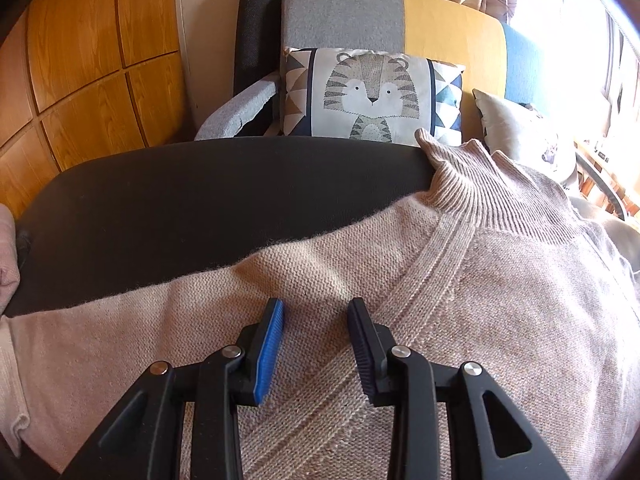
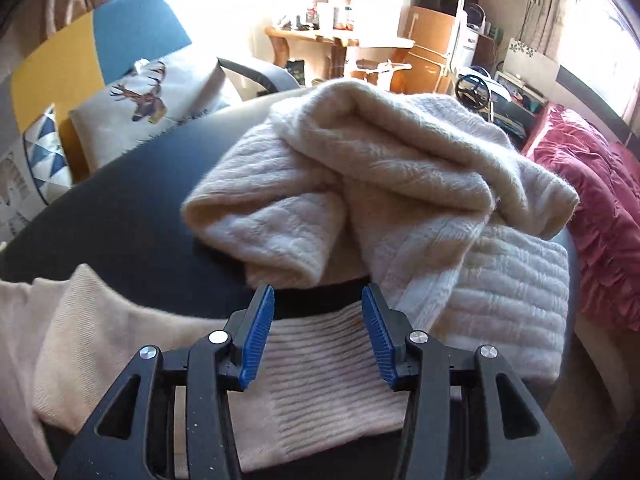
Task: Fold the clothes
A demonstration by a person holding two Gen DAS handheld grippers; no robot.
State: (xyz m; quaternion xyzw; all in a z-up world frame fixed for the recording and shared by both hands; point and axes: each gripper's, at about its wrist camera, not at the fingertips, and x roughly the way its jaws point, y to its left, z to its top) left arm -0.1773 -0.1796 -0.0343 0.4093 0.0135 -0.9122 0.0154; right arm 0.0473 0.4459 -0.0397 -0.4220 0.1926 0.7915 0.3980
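Note:
A beige knit sweater [image 1: 480, 300] with a ribbed turtleneck collar [image 1: 480, 184] lies spread over the black table [image 1: 200, 200]. My left gripper [image 1: 316, 306] stands open just over its chest, near the upper edge of the cloth, with nothing pinched between the blue pads. In the right wrist view, my right gripper [image 2: 318, 292] is open above a ribbed end of a pale pink knit [image 2: 320, 368] at the near side of the table [image 2: 140, 208]. Nothing is gripped there. A heap of cream fluffy knitwear [image 2: 400, 168] lies just beyond it.
A sofa with a tiger cushion [image 1: 372, 92] stands behind the table, with wooden panels [image 1: 80, 60] to the left. A deer cushion [image 2: 148, 96] sits at the back left and a red blanket [image 2: 600, 200] to the right. A white ribbed knit [image 2: 516, 292] lies under the heap.

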